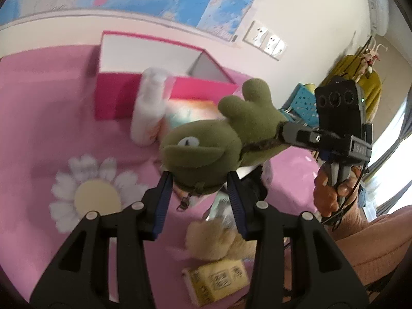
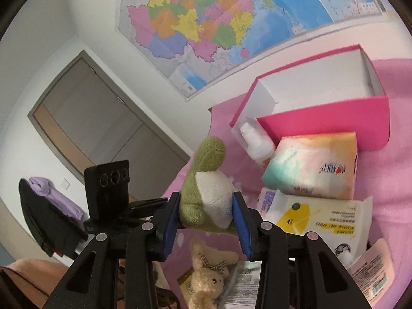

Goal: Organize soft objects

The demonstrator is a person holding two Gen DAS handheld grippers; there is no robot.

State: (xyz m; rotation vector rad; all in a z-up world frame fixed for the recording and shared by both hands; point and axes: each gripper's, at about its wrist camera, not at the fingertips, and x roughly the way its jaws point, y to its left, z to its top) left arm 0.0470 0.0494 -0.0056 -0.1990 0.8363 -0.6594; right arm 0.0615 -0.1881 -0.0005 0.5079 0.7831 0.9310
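Observation:
A green plush frog (image 1: 206, 144) hangs in the air between both grippers, above the pink cloth (image 1: 38, 118). My left gripper (image 1: 199, 180) is shut on its head end. My right gripper (image 2: 206, 203) is shut on its white belly and rear (image 2: 208, 195); this gripper also shows in the left wrist view (image 1: 283, 131), gripping the frog's foot end. A beige plush bunny (image 2: 208, 278) lies on the cloth below, also in the left wrist view (image 1: 219, 239). An open pink box (image 2: 324, 97) with a white inside stands behind, also in the left wrist view (image 1: 159, 77).
A white spray bottle (image 2: 257, 144), a pastel tissue pack (image 2: 311, 164), a wet-wipes pack (image 2: 316, 219) and other packets lie by the box. A yellow packet (image 1: 219, 280) and a daisy cushion (image 1: 95, 193) lie on the cloth. A map (image 2: 231, 25) hangs on the wall.

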